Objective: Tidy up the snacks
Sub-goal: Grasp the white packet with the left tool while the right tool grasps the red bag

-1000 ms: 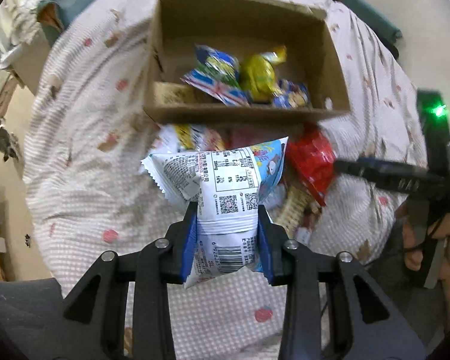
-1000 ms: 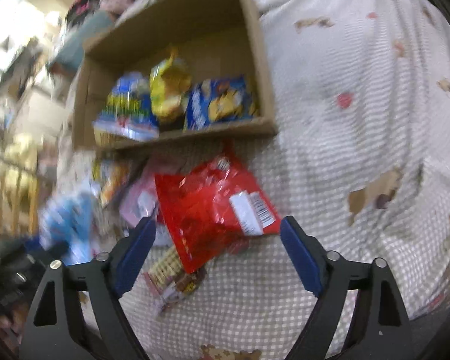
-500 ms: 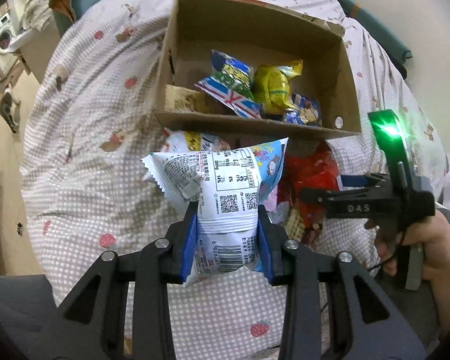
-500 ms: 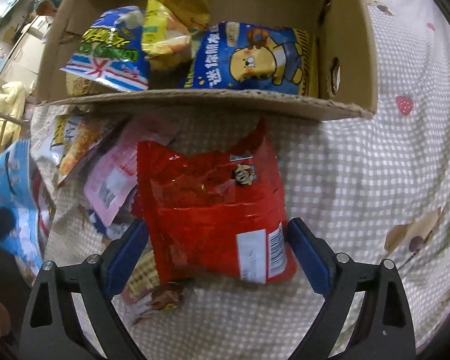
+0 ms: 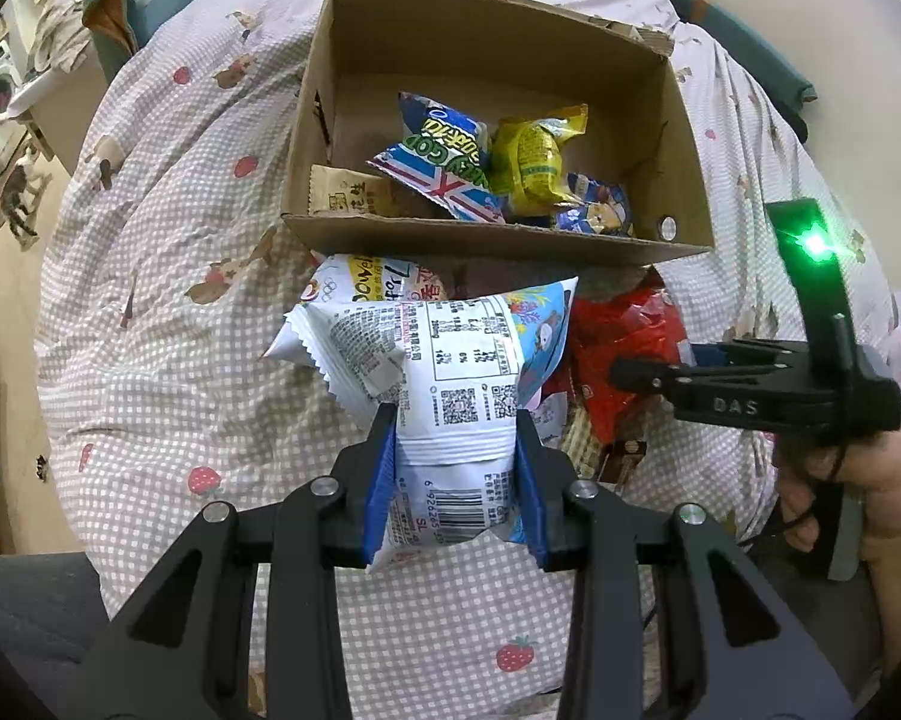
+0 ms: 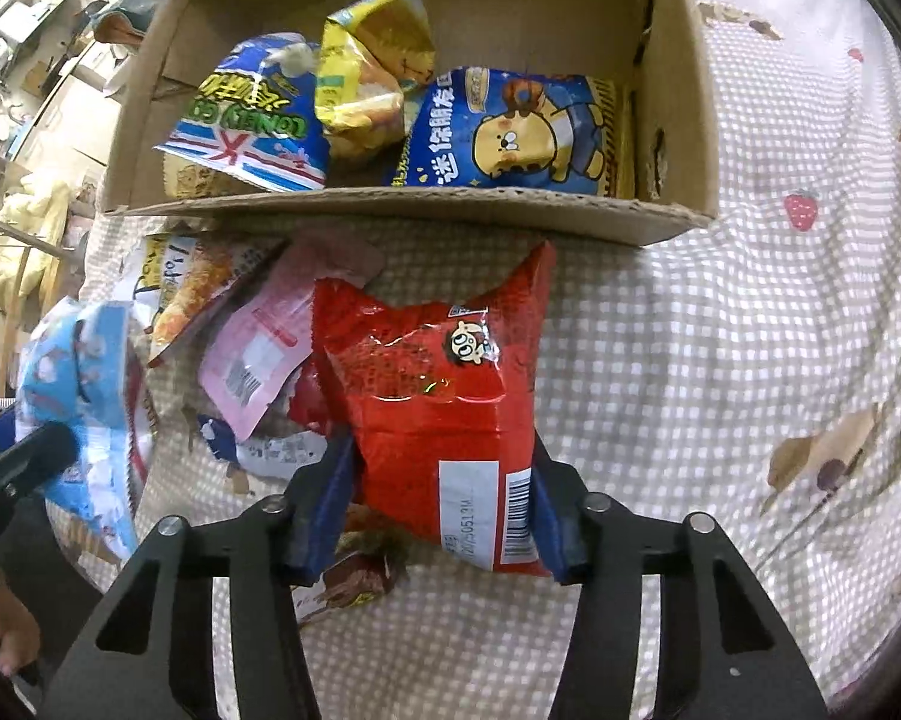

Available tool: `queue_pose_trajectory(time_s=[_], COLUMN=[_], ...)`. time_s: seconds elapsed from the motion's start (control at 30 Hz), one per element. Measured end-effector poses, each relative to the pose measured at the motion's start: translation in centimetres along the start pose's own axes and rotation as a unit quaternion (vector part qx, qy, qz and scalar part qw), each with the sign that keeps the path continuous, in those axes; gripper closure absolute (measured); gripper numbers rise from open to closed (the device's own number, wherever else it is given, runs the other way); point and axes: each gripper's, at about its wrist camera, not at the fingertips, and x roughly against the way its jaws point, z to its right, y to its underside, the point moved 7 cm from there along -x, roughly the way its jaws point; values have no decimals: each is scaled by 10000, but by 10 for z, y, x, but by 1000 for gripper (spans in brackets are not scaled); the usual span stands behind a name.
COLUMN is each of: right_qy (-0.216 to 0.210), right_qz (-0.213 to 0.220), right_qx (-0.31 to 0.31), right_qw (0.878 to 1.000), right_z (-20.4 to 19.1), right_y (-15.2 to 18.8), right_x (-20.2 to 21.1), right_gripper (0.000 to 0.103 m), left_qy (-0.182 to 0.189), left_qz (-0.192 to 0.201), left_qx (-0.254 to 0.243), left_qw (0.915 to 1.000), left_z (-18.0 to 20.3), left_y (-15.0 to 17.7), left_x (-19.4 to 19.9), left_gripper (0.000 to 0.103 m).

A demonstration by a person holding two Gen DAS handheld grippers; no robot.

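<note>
Left gripper (image 5: 455,474): pinching white-blue snack bag (image 5: 450,378), held just near of cardboard box (image 5: 492,237).
Right gripper (image 6: 441,498): clamped on red snack bag (image 6: 444,414), among loose packets near the box's front wall.

Both views are evenly and brightly lit by diffuse indoor light. Strong fisheye distortion bends the checked strawberry-print bedcover (image 5: 168,276) toward black vignetted corners. Glare spots glint on the glossy red foil snack bag (image 6: 432,396). The brown cardboard box (image 5: 492,240) casts a soft shadow on the cloth below its front wall. A green indicator lamp (image 5: 815,245) blooms. The left margin of the right view is smeared.
</note>
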Motion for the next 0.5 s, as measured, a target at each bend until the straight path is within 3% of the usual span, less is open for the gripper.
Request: queue_pose_trajectory(time_s=[0.23, 0.5], right_qy=[-182, -838], right_qz=[410, 1017], right_qx=[123, 88], right_qw=[9989, 9912], right_z=[-8, -14], right_y=[20, 48], right_x=[31, 87], right_gripper=[51, 51], left_qy=[-200, -498], left_qz=[129, 551], left_qx=[93, 63], left_qw=[9997, 9972], left_z=[-11, -20], left_y=[0, -9], left_x=[6, 25], left_gripper=[71, 71])
